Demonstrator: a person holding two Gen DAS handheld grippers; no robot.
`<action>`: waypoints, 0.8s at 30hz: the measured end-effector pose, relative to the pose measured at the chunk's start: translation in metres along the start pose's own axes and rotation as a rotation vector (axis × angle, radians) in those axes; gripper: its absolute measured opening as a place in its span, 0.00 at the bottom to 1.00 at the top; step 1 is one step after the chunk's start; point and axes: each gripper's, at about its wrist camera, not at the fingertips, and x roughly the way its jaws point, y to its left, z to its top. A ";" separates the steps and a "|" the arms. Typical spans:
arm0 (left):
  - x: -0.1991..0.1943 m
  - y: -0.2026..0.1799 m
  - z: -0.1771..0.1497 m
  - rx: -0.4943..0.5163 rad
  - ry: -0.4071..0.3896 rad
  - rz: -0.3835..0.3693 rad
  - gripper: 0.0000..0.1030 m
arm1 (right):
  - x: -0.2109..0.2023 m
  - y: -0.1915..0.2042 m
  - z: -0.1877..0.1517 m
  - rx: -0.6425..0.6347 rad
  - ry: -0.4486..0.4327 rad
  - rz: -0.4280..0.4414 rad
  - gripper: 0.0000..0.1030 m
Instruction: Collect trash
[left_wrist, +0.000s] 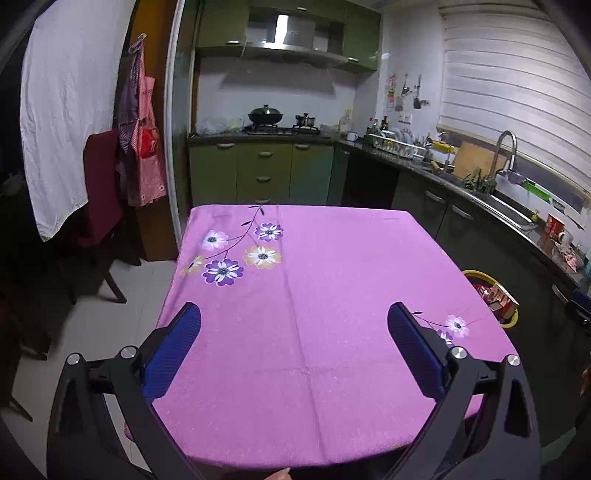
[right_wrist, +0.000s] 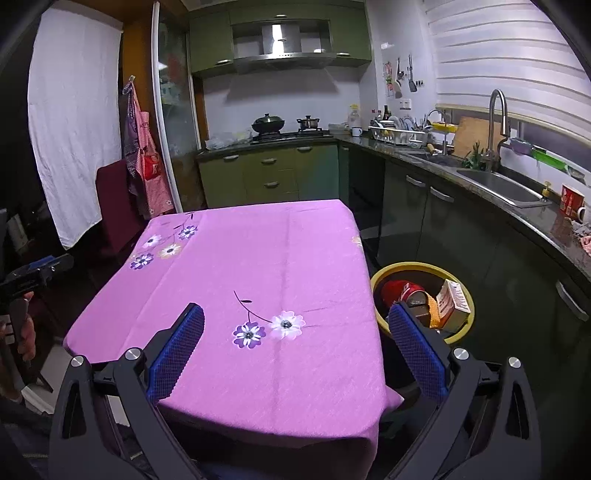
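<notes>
Both grippers spread wide, nothing held — left gripper (left_wrist: 294, 317) and right gripper (right_wrist: 296, 319) hover over the pink tablecloth (right_wrist: 258, 258). Trash — red can (right_wrist: 400, 290), carton (right_wrist: 452, 299) — sits in the yellow bin (right_wrist: 413, 266) beside the table's right edge.

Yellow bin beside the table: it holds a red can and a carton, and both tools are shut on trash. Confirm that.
Wrong on the tools. The left tool and right tool are open and empty, as each wrist view shows. The yellow bin does hold a red can and carton.
</notes>
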 end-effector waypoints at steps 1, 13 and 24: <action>-0.001 -0.001 0.000 0.004 -0.003 -0.008 0.94 | -0.002 0.002 -0.001 -0.004 0.000 -0.006 0.96; 0.003 -0.008 0.001 0.002 0.003 -0.081 0.94 | -0.006 0.008 -0.006 -0.005 -0.009 -0.014 0.96; 0.001 -0.014 -0.001 0.023 0.001 -0.072 0.94 | -0.010 0.008 -0.006 0.004 -0.019 -0.026 0.96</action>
